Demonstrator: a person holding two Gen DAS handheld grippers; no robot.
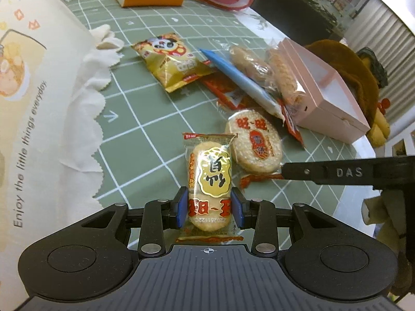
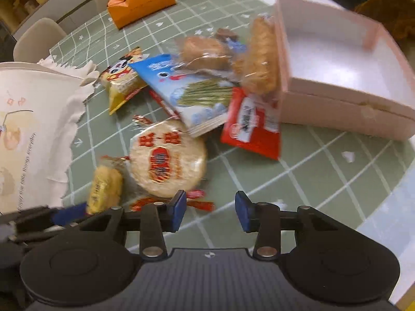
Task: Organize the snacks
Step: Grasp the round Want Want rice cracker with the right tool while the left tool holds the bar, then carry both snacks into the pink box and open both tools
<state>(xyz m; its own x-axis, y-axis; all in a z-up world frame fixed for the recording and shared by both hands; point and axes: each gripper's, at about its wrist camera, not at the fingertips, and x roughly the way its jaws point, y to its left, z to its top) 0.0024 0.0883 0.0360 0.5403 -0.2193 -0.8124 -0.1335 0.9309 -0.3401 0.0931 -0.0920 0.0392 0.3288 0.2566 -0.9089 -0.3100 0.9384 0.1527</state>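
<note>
A green grid-patterned tablecloth (image 1: 145, 119) is seen spread over the table, with a cream printed bag (image 1: 28, 83) occupying its 9 o'clock side in the left wrist view. A pink open box (image 2: 337, 59) is found at 2 o'clock in the right wrist view, and its inside is seen to be bare. An orange tissue pack (image 2: 140, 2) is placed far off at 11 o'clock. A heap of snacks is piled against the box's near wall: a blue packet (image 2: 192, 90), a red packet (image 2: 251, 127) and a yellow panda packet (image 1: 171, 62) are among them.

A round rice cracker (image 2: 166, 158) is seen lying flat at 11 o'clock from the right gripper (image 2: 210, 211), just beyond its left pad; only the cracker's crimped wrapper end reaches that pad. The right gripper's jaws are held partly apart, with nothing but tablecloth between them.

An oval rice cracker pack (image 1: 209, 181) is gripped by the left gripper (image 1: 209, 207), both blue pads being pressed against its sides near the lower end, while the pack extends toward 12 o'clock. The round cracker lies just beside it at 1 o'clock.
</note>
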